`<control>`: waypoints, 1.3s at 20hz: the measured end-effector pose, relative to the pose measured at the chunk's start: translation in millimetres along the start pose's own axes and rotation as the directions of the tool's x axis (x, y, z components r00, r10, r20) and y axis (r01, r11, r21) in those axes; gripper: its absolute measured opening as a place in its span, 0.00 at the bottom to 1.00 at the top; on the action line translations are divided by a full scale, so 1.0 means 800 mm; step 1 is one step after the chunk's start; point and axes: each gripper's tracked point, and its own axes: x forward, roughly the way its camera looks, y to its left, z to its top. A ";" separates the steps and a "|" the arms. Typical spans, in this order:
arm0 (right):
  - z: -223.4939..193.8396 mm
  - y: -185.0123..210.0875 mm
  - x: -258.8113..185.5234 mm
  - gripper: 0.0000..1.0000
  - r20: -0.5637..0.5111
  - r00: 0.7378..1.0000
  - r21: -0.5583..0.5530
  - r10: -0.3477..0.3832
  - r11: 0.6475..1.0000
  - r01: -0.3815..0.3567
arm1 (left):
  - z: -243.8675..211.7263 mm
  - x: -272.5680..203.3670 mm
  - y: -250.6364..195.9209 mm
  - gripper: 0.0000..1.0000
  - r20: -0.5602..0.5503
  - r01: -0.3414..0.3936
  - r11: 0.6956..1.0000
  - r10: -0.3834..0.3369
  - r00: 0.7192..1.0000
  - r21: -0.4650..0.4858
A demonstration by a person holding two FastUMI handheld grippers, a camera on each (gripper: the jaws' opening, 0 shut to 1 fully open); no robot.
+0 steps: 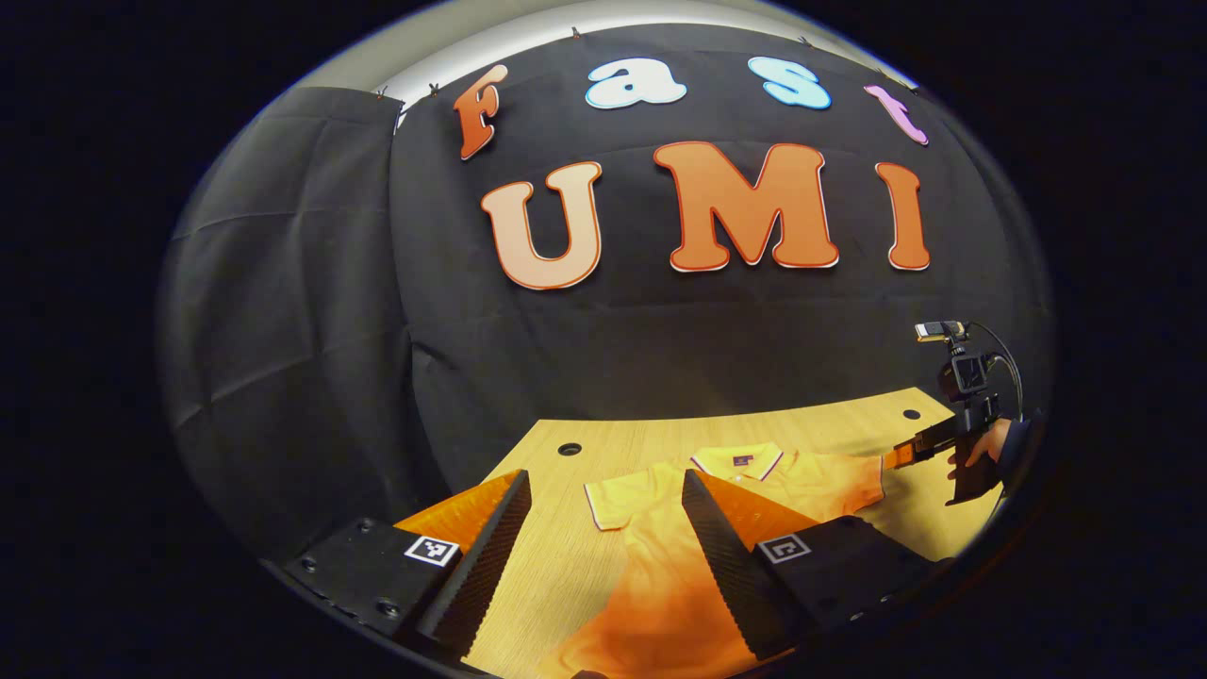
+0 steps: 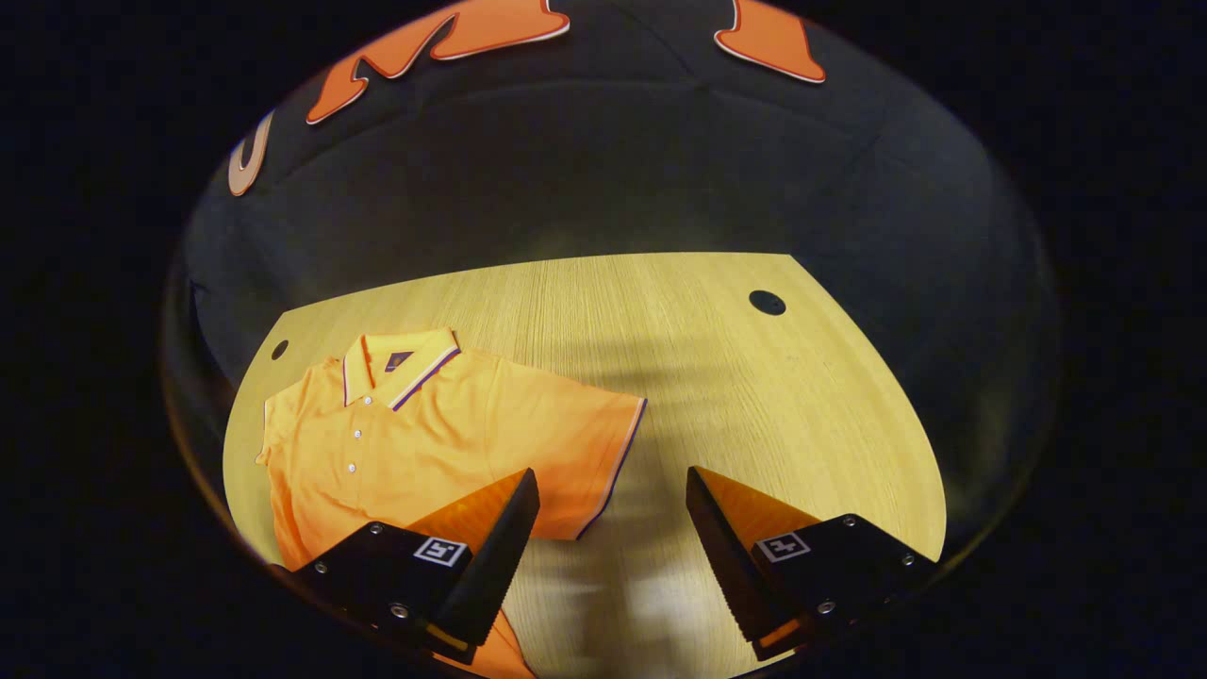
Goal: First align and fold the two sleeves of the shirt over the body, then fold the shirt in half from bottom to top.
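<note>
Wooden table [image 2: 717,377] is carrying the shirt [image 2: 424,434] flat at lower left, sleeves unfolded. Left gripper [image 1: 603,538] and right gripper [image 2: 613,528] are both hovering spread apart, holding nothing. Risk: a shallow pinch could bunch the sleeve [image 2: 585,453], misaligning the fold.

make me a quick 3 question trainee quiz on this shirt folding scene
1. True or false: both sleeves of the orange shirt are already folded over its body.
2. What is each hand-held gripper holding: a sleeve, the collar, or nothing?
3. Name the surface the shirt lies on.

Key:
1. False; the sleeves lie spread out flat.
2. Nothing; the left hand-held gripper and right hand-held gripper are both open.
3. The wooden table.
</note>
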 end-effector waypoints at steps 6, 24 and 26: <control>-0.001 0.010 0.056 0.90 -0.090 0.996 -0.005 -0.004 1.000 0.003 | -0.028 -0.002 0.009 0.99 -0.070 -0.067 0.997 0.069 0.995 0.026; 0.001 0.032 0.113 0.17 -0.241 0.969 0.084 0.045 0.996 -0.025 | -0.061 0.006 0.002 0.99 -0.177 -0.130 0.992 0.127 0.976 -0.006; 0.015 0.046 0.104 0.03 -0.224 0.966 0.157 0.129 0.983 -0.095 | -0.061 0.002 0.000 0.99 -0.181 -0.122 0.993 0.118 0.977 -0.011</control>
